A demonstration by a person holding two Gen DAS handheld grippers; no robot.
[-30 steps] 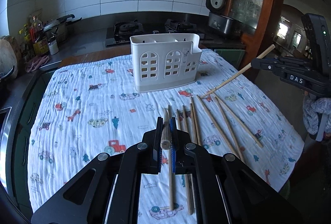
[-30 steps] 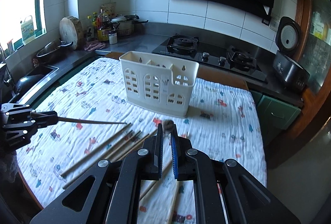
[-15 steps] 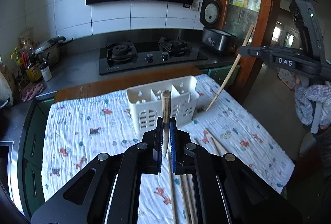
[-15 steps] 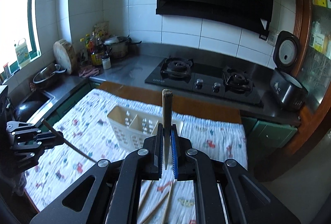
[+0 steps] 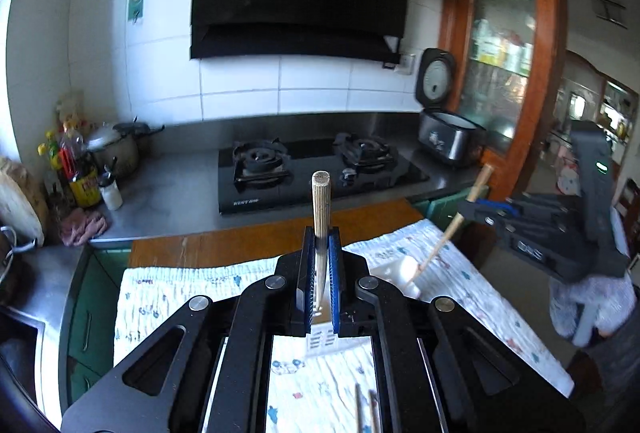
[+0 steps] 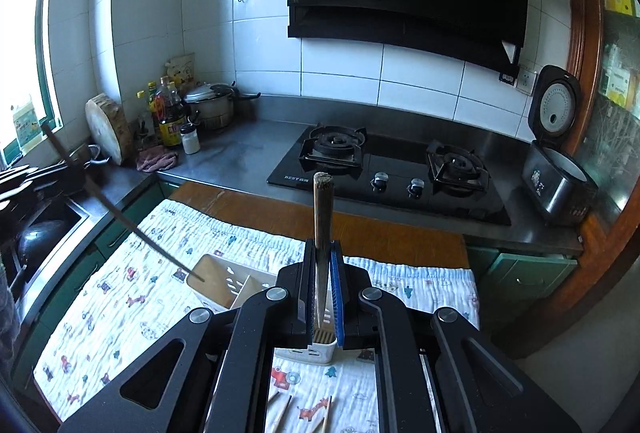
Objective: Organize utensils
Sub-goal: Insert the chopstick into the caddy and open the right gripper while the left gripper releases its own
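Your right gripper point(image 6: 323, 289) sits at bottom centre, its fingers point(image 6: 335, 293) clamped on a dark chopstick point(image 6: 323, 209) that stands upright. Just below them is the white utensil holder point(image 6: 224, 283) on the patterned cloth point(image 6: 120, 309). At the left edge, your left gripper point(image 6: 24, 181) holds another chopstick point(image 6: 120, 217) slanting down, its tip over the holder's left compartment. Loose chopsticks point(image 6: 284, 411) lie at the bottom of the frame.

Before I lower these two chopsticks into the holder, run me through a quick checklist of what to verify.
1. Left gripper clamped on its chopstick: ok.
2. Right gripper clamped on its chopstick: ok.
3. Both sticks upright in the jaws: ok.
4. White holder standing on the cloth, top open: ok.
5. Left chopstick's tip over a compartment: ok.
6. Right chopstick's tip over a compartment: cannot tell, gripper hides it.
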